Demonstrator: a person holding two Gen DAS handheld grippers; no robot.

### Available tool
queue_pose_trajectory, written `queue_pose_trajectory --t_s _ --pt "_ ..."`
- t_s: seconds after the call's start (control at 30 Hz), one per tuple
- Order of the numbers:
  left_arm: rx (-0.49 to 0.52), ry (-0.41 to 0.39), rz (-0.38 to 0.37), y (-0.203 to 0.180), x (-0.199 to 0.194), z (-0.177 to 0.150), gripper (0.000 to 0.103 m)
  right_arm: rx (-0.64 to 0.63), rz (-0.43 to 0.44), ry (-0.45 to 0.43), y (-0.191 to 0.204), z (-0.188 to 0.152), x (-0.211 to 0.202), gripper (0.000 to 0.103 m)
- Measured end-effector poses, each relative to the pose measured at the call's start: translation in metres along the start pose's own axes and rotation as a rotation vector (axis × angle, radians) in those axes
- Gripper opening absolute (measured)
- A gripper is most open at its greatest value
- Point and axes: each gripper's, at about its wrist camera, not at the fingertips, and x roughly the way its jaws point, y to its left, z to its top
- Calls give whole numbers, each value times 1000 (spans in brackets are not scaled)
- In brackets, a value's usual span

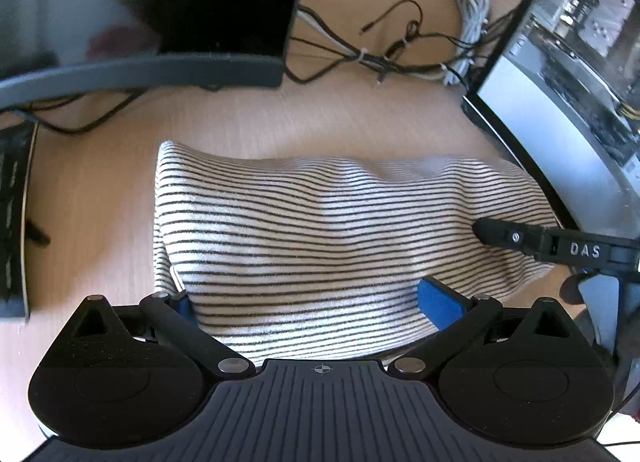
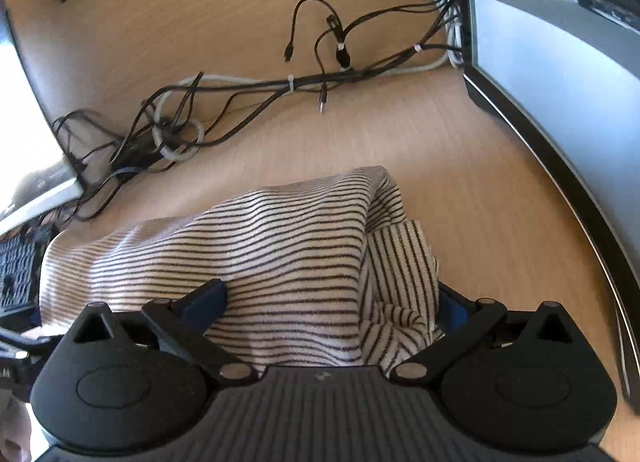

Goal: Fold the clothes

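Wooden desk (image 2: 460, 149), striped garment (image 2: 280, 246), cables (image 2: 248, 89)

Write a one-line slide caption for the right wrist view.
Right gripper, jaws open, straddles a bunched striped garment on a wooden desk.

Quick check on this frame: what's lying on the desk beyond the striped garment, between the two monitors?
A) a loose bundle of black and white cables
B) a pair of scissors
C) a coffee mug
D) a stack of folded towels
A: behind the black-and-white striped knit garment, a tied bundle of black and white cables trails across the light wooden desk; no mug, towels or scissors show in either wrist view.
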Motion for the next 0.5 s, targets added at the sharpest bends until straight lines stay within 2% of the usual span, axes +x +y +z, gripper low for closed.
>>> queue_pose_trajectory --t_s 0.1,0.23,0.37,0.5 --pt "23 -25 -3 -6 -7 -15 103 -20 0 6 -6 -10 -7 103" --pt "53 -59 -6 -14 -17 -34 103 -44 -13 -30 -13 -42 -26 103" --pt "63 -93 9 -20 -34 -65 103 -77 -33 -89 -4 -100 -50 103" --pt "42 -117 -10 -31 -50 -97 103 -99 -52 -69 7 -112 -31 103"
